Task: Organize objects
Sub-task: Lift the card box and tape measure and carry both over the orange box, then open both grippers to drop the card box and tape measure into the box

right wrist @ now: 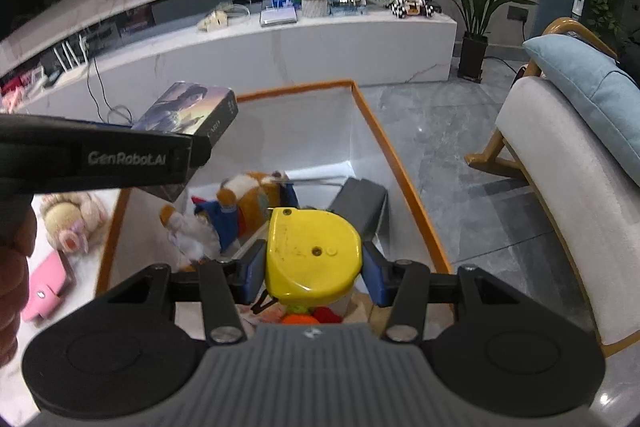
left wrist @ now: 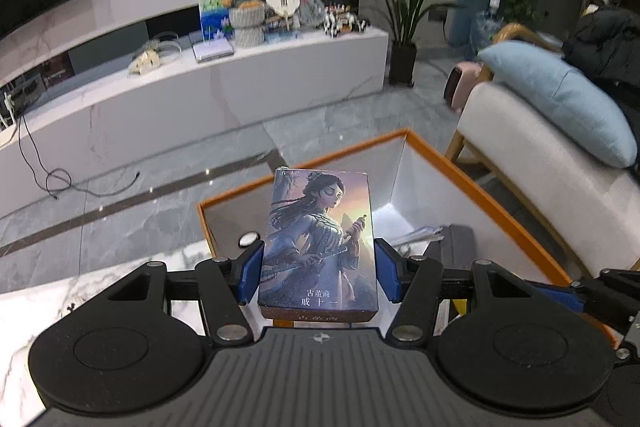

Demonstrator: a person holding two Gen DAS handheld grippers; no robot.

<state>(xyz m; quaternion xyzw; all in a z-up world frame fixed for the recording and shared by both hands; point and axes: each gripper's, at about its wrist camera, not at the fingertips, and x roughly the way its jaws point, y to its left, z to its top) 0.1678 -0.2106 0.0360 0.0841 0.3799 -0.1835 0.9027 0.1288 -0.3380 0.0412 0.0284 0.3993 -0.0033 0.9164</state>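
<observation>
Left gripper [left wrist: 318, 269] jaws pinch the card box [left wrist: 320, 239] over the bin [left wrist: 500, 203] (stiff, light, side grip works); right gripper [right wrist: 314, 269] jaws clamp the tape measure [right wrist: 314, 255] above it, heavier and slick.

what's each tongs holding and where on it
Left tongs grip the card box by its long side edges; right tongs grip the yellow tape measure by its sides.

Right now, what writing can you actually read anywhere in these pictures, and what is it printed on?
"GenRobot.AI": on the side of the left gripper, seen from the right wrist view.
"古董商" and "戚十一": on the front of the illustrated card box that the left gripper holds.
Small print on the card box's end face in the right wrist view: too blurred to read.
Yellow tape measure in the right gripper: no readable text.
</observation>
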